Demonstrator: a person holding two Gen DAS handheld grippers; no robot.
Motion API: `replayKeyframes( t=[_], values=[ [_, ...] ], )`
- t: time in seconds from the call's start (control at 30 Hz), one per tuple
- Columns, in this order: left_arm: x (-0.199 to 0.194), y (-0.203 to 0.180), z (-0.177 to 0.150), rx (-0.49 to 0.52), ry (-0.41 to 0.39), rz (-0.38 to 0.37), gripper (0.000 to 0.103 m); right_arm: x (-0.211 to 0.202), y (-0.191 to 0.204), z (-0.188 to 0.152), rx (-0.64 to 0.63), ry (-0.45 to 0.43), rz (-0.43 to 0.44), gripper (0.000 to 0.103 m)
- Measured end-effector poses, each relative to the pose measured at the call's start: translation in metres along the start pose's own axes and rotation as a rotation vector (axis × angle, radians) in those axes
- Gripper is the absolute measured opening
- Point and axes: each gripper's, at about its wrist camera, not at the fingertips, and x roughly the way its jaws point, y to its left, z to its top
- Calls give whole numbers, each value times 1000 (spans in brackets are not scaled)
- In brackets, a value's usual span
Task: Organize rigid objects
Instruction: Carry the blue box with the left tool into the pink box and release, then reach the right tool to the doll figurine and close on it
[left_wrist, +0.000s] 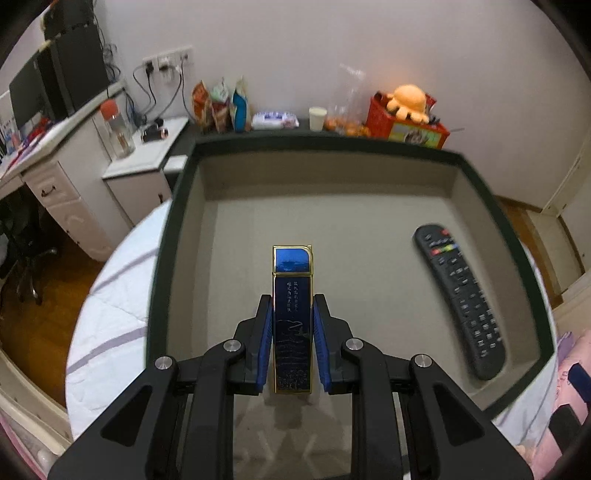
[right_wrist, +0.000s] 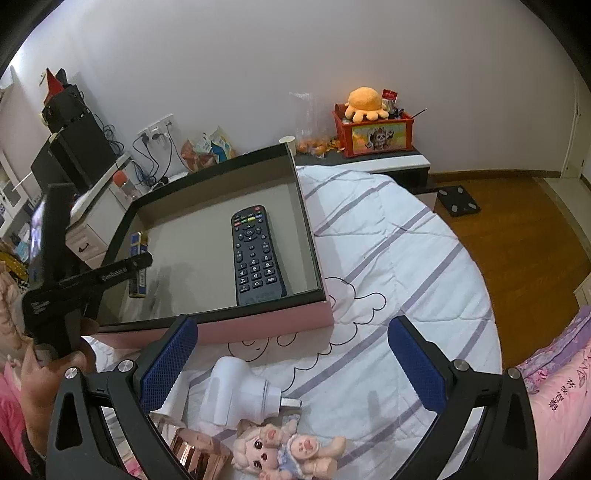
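My left gripper (left_wrist: 292, 306) is shut on a slim blue and gold box (left_wrist: 291, 295) and holds it over the grey floor of a large open storage box (left_wrist: 332, 155). The blue box also shows in the right wrist view (right_wrist: 138, 243), inside the storage box (right_wrist: 312, 236). A black remote (left_wrist: 461, 299) lies in the storage box at the right; it also shows in the right wrist view (right_wrist: 255, 254). My right gripper (right_wrist: 291, 354) is open above the bedspread, over a white plug adapter (right_wrist: 240, 395), a small doll (right_wrist: 284, 450) and a rose-gold object (right_wrist: 192, 454).
The storage box sits on a white quilted bed (right_wrist: 406, 258). A bedside shelf holds a red basket with an orange plush (right_wrist: 373, 129), a cup and snack bags (left_wrist: 221, 107). A desk with drawers (left_wrist: 66, 192) stands to the left. Wooden floor (right_wrist: 517, 214) lies to the right.
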Motion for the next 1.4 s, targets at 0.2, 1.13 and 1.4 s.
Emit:
replayKeyframes(
  t=[0.2,1.13,1.4],
  values=[
    [0,-3,-5,16,0,19,43,7,1,1,1,16,6,103],
    [-162,28,-102,-54,-221,124,103,-73,10,-62,-40,-68,3,103],
    [-171,21,-153,-54,-184,124,103,-73,-5,-95,-50,-3,-45,103]
  ],
)
